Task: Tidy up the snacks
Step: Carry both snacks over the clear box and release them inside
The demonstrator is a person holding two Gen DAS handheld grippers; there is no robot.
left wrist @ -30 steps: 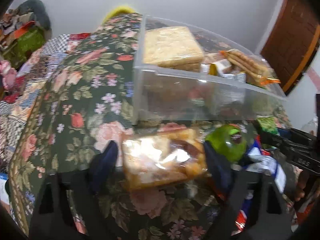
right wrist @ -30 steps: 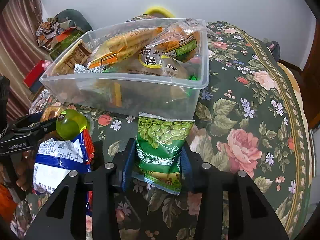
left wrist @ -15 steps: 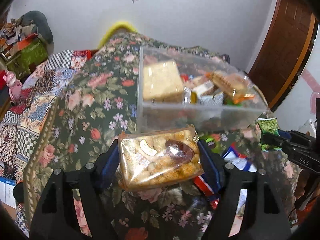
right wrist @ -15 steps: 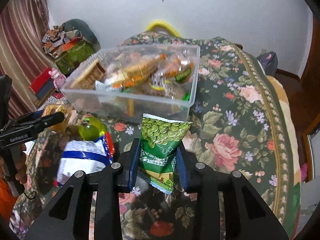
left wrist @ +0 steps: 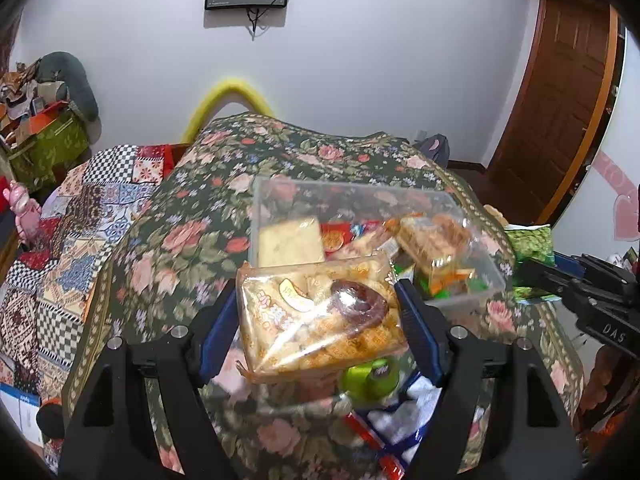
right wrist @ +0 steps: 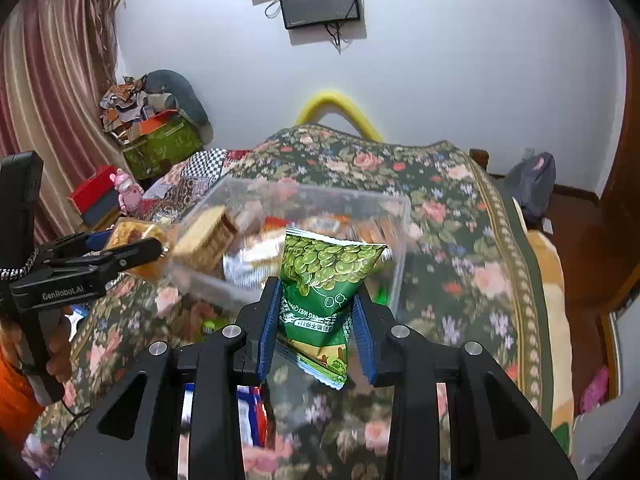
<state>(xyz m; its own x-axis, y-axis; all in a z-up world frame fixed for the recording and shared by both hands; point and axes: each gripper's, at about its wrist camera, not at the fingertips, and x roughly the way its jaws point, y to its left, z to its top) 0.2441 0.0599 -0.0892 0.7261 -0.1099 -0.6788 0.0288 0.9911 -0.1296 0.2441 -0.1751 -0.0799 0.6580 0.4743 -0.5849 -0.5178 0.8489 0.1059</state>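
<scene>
My left gripper (left wrist: 318, 300) is shut on a clear pack of golden biscuits (left wrist: 304, 340), held in the air in front of the clear plastic bin (left wrist: 360, 196). The bin stands on the floral bedspread and holds several wrapped snacks. My right gripper (right wrist: 318, 292) is shut on a green pea packet (right wrist: 328, 264), held upright above the bed at the bin's near right corner (right wrist: 400, 248). The left gripper and its pack (right wrist: 132, 232) show at the left of the right wrist view. Below the left gripper lie a green jelly cup (left wrist: 370, 376) and a blue and white bag (left wrist: 400, 412).
The floral bedspread (left wrist: 192, 240) runs on past the bin to a yellow hoop (left wrist: 228, 92) at the wall. A patchwork quilt (left wrist: 80, 216) lies to the left, with boxes and clutter (right wrist: 160, 140) beyond it. A dark backpack (right wrist: 532, 184) sits on the floor at the right.
Both grippers have risen off the bed with their packs, so the bin now looks lower and farther. The jelly cup and blue bag stayed on the bedspread.
</scene>
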